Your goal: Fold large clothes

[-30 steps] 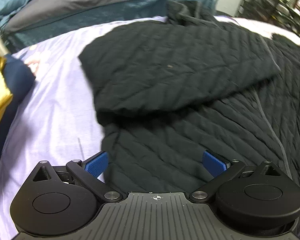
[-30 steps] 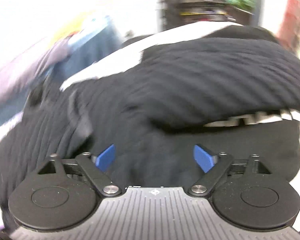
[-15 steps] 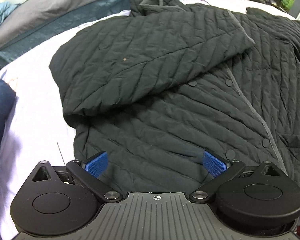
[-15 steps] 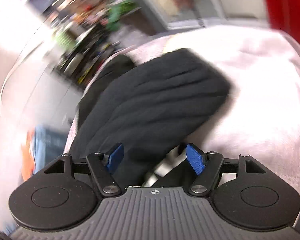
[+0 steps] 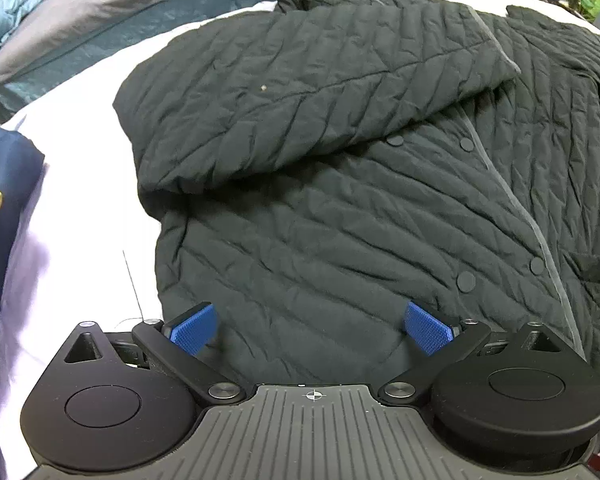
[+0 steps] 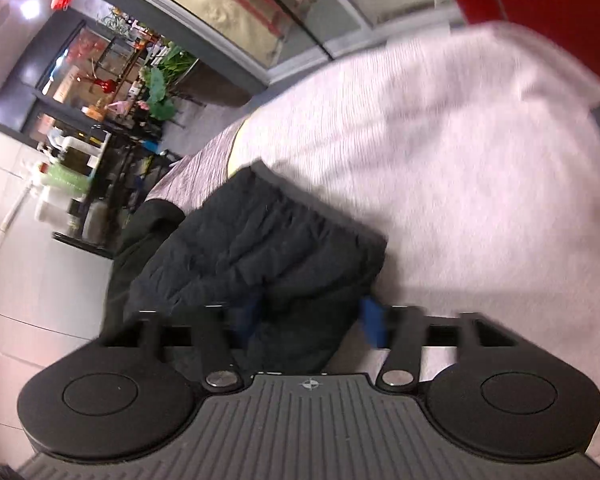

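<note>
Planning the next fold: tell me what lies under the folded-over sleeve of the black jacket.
Under the folded sleeve lies the jacket's front panel with its snap buttons, spread on the pale bedsheet. Whatever the sleeve itself covers, including any further snaps, cannot be seen.

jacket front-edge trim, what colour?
Grey, a thin piping along the black quilted jacket front edge, beside the snaps. Clearest in the left wrist view.
</note>
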Demonstrator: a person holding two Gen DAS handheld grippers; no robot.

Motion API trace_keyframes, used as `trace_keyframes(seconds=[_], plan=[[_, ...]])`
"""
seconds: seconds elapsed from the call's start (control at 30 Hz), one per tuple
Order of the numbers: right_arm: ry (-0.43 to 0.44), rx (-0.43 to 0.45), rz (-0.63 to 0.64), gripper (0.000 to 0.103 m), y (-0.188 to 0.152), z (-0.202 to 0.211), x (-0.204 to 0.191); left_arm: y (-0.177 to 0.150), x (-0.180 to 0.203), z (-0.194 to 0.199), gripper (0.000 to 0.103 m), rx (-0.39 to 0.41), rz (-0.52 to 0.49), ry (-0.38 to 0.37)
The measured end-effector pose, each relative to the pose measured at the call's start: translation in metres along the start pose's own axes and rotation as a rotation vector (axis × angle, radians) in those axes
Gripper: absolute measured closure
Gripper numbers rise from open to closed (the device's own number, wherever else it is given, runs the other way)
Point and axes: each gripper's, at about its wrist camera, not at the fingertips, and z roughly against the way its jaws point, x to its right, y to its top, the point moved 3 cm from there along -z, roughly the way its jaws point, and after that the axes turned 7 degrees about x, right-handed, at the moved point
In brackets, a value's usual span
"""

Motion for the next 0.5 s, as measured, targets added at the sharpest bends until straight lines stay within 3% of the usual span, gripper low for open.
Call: trace_keyframes(seconds=[0.1,0.3,0.43,0.5], plan=[[0.033,0.003,0.035,0.085,0.008,0.002,-0.007,0.002,-0.001,-0.003,0.000,0.006,-0.018,-0.007],[0.029,0.062,0.157,0.092,0.016,0.025,-0.039,0.018,-0.005,-0.004,0.000,0.042,0.021,-0.047],[0.075,0.141,0.400,0.093,0.009,0.053,-0.096,0.018,-0.007,-0.005,0.000,0.047,0.027,-0.067],[0.153,0.147,0.554,0.094,-0.012,0.067,-0.133,0.016,-0.009,-0.005,0.000,0.047,0.032,-0.071]])
